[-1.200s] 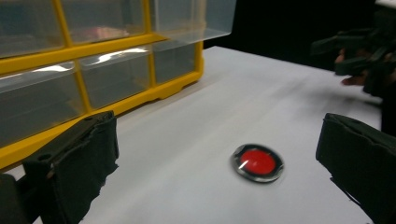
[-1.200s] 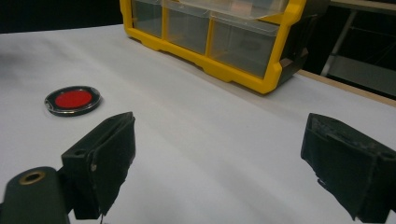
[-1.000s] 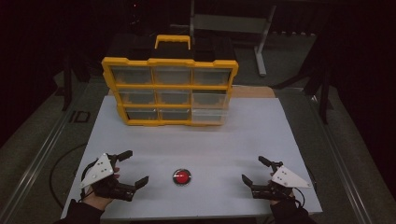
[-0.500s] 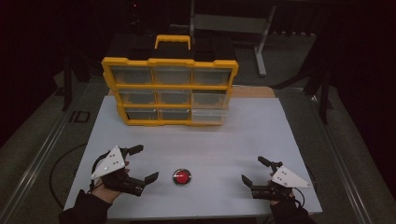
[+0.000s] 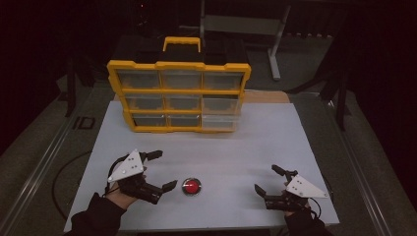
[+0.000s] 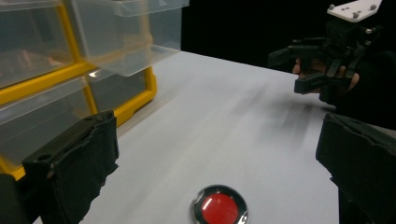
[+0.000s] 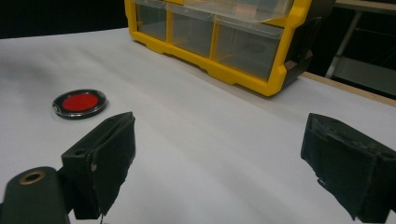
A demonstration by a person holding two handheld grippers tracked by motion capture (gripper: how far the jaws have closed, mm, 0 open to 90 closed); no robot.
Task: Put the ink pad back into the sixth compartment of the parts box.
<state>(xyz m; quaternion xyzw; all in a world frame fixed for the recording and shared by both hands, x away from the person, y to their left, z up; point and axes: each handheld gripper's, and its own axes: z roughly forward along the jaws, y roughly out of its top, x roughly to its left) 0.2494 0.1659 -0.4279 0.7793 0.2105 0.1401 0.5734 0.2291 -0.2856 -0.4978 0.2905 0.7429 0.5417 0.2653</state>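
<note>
1. The left gripper (image 5: 161, 169) has its jaws spread wide, grasping nothing; the red button (image 5: 192, 186) lies on the table just beside its lower jaw, at three o'clock of the hand.
2. Its aim suggests an approach to that button (image 6: 219, 208).
3. The right gripper (image 5: 268, 180) is equally released and empty, parked well apart at the button's three o'clock.
4. The yellow drawer organizer (image 5: 179, 96) stands at twelve o'clock on the white table (image 5: 275, 132), one drawer (image 6: 135, 32) pulled out.
</note>
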